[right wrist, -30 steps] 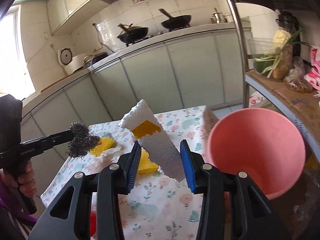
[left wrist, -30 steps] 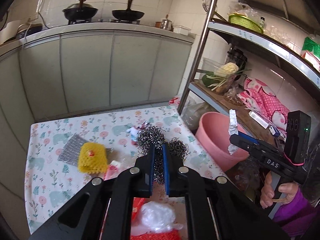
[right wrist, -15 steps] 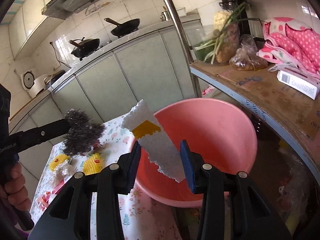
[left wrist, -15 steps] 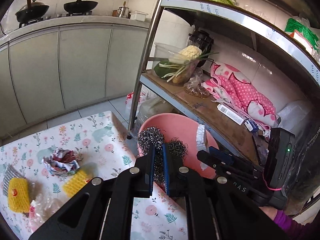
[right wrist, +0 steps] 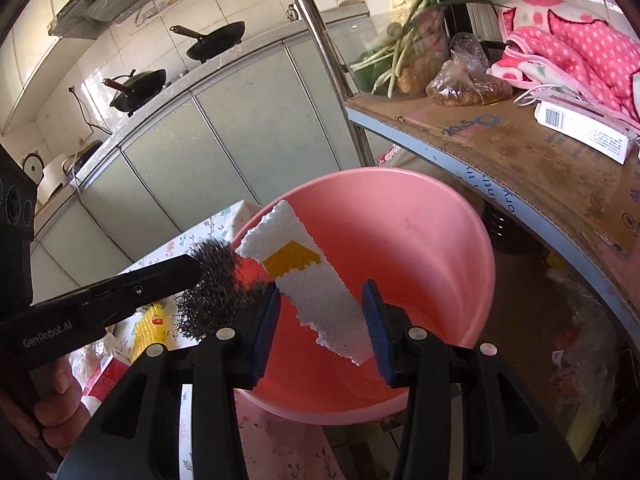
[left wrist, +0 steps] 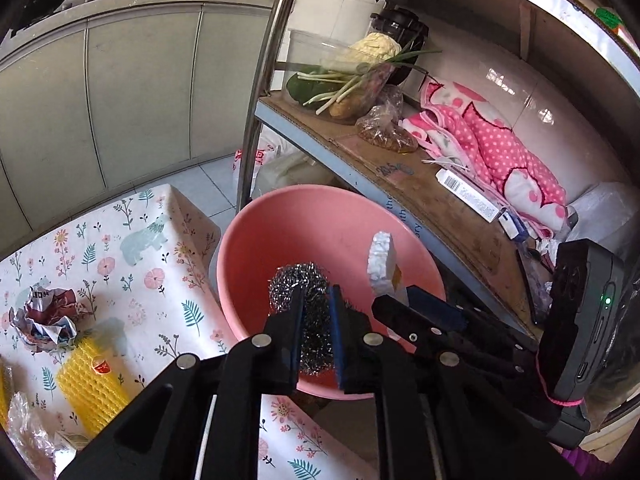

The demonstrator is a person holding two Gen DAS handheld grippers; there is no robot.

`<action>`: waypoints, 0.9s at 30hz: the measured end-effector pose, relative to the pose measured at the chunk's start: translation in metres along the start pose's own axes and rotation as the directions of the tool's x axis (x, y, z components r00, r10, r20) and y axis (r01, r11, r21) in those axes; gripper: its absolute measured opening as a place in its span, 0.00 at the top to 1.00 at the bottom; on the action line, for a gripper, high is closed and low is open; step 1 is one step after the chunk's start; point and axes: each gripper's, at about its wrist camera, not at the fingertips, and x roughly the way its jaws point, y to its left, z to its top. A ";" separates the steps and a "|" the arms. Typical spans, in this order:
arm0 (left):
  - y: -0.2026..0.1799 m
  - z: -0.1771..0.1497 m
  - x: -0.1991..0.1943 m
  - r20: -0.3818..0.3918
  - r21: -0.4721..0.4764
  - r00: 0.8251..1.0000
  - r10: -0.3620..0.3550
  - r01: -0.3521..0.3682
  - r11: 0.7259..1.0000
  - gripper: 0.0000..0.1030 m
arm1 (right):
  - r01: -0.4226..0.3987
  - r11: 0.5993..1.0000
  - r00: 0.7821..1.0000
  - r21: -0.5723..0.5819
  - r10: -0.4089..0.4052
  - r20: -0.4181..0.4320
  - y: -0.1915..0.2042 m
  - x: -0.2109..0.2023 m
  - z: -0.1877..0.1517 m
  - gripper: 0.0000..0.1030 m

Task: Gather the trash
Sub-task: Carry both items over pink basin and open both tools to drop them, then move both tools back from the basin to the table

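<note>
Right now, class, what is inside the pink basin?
The pink basin shows only bare pink wall; the steel wool and foam piece held above hide part of its bottom.

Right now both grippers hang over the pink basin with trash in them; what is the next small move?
Probably open the left gripper fully: its fingers have just been opening around the steel wool, which hangs over the pink basin, so it should drop in.
</note>
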 end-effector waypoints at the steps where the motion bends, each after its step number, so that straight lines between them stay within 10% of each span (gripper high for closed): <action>1: -0.001 0.000 0.001 -0.008 0.002 1.000 0.012 -0.012 1.000 0.88 | 0.004 1.000 1.000 0.002 -0.004 -0.007 -0.001 0.001 0.000 0.57; 27: 0.003 -0.029 -0.047 0.054 -0.029 0.997 0.063 -0.062 0.998 0.78 | -0.039 0.999 0.999 -0.014 0.039 0.029 0.029 -0.040 -0.014 0.56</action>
